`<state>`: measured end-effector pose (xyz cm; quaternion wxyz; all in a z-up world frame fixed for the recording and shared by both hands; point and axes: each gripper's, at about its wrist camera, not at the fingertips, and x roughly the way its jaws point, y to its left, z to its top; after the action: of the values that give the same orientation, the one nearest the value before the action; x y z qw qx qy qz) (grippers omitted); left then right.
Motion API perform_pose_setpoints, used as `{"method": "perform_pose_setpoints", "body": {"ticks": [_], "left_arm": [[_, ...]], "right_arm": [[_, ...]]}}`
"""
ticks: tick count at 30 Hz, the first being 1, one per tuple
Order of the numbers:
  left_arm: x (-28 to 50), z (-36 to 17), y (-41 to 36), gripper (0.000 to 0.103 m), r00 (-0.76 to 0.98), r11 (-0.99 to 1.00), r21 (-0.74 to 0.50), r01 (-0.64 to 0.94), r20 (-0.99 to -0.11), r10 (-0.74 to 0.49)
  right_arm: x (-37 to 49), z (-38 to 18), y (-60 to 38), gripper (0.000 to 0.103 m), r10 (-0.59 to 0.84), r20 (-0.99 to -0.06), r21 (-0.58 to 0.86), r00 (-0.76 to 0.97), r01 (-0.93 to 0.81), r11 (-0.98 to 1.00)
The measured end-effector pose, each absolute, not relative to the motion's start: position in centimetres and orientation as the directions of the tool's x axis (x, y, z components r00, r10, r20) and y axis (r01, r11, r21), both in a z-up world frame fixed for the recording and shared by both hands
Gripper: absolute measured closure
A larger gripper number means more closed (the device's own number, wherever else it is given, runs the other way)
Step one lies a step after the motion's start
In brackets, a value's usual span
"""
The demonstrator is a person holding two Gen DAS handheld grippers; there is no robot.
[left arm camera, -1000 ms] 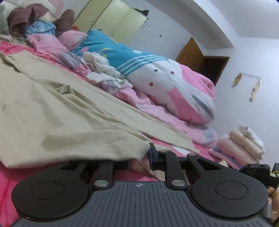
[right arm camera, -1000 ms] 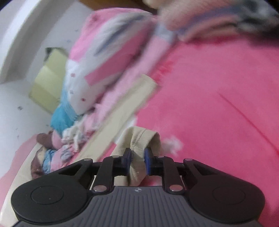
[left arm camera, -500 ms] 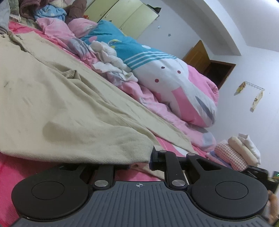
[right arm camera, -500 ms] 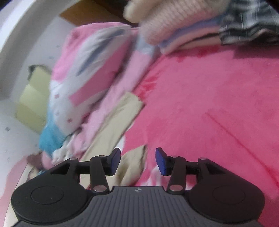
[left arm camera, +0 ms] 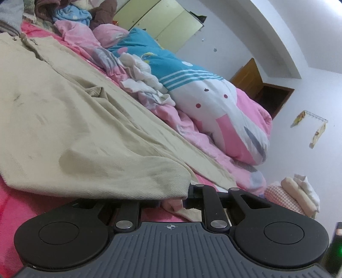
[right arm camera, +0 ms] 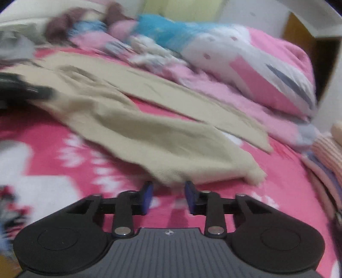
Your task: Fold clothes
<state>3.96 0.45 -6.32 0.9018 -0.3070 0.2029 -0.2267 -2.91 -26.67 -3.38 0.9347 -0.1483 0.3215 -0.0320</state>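
Beige trousers (left arm camera: pixel 74 119) lie spread across the pink bed sheet (left arm camera: pixel 12 205). In the left wrist view my left gripper (left arm camera: pixel 171 196) sits at their near edge, jaws drawn close on a fold of the cloth. The cloth drapes over and hides the left finger; only the right fingertip (left arm camera: pixel 189 195) shows. In the blurred right wrist view both legs of the trousers (right arm camera: pixel 160 139) run away from me. My right gripper (right arm camera: pixel 168 192) stands open just short of the nearer leg's hem, with nothing between its fingers.
A pink, white and blue quilt (left arm camera: pixel 213 102) is bunched along the far side, with a crumpled white garment (left arm camera: pixel 141 74) against it. Loose clothes (left arm camera: pixel 70 12) are heaped at the head end. A stack of folded clothes (left arm camera: pixel 295 196) sits at the right.
My right gripper opened and let go of the trouser leg end, then pulled back and swung round to face the trousers. My left gripper keeps its hold and has barely shifted.
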Motion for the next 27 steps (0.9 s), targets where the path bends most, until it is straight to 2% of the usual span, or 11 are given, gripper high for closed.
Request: {"method": "perform_pose_setpoints", "body": {"ticks": [3,7,11,12,14,16,18,19,21,24,27], "left_arm": [[4.0,-6.3,0.8,0.088,0.815,0.704,-0.653,0.279,-0.226,-0.533],[3.9,-6.1,1.1,0.088,0.814,0.695,-0.663,0.277,-0.222,-0.537],[3.8,-6.0,1.3,0.088,0.815,0.691,-0.667,0.278,-0.217,-0.537],[3.8,-6.0,1.3,0.088,0.815,0.691,-0.668,0.276,-0.218,-0.536],[3.8,-6.0,1.3,0.088,0.815,0.689,-0.672,0.271,-0.220,-0.535],[3.8,-6.1,1.2,0.088,0.815,0.690,-0.672,0.269,-0.222,-0.535],[3.8,-6.1,1.2,0.088,0.814,0.692,-0.670,0.268,-0.226,-0.535],[3.8,-6.2,1.2,0.088,0.815,0.693,-0.670,0.266,-0.228,-0.533],[3.8,-6.2,1.2,0.088,0.815,0.695,-0.670,0.262,-0.233,-0.531],[3.9,-6.3,1.3,0.088,0.815,0.696,-0.671,0.256,-0.238,-0.529],[4.0,-6.4,1.1,0.088,0.816,0.703,-0.665,0.253,-0.243,-0.524]], "right_arm": [[-3.6,-1.4,-28.2,0.103,-0.173,-0.515,-0.267,0.839,0.034,0.963],[-5.8,2.1,-28.1,0.103,-0.231,-0.363,-0.368,0.903,0.089,0.926],[-7.0,3.7,-27.9,0.103,-0.248,-0.336,-0.415,0.909,0.093,0.905],[-7.2,4.0,-28.2,0.103,-0.232,-0.358,-0.382,0.904,0.085,0.920],[-7.3,4.0,-29.8,0.103,-0.130,-0.469,-0.136,0.873,0.074,0.988],[-7.0,2.8,-33.1,0.101,-0.002,-0.551,0.204,0.834,0.137,0.969],[-6.8,0.8,-36.6,0.097,0.111,-0.577,0.486,0.809,0.230,0.843],[-6.7,-0.1,-38.2,0.097,0.148,-0.571,0.581,0.808,0.270,0.768],[-6.5,-1.3,-40.3,0.097,0.158,-0.547,0.670,0.822,0.316,0.672],[-4.9,-1.5,-41.4,0.096,0.102,-0.563,0.638,0.820,0.353,0.684],[-1.1,-2.9,-41.8,0.096,0.154,-0.618,0.637,0.771,0.375,0.674]]}}
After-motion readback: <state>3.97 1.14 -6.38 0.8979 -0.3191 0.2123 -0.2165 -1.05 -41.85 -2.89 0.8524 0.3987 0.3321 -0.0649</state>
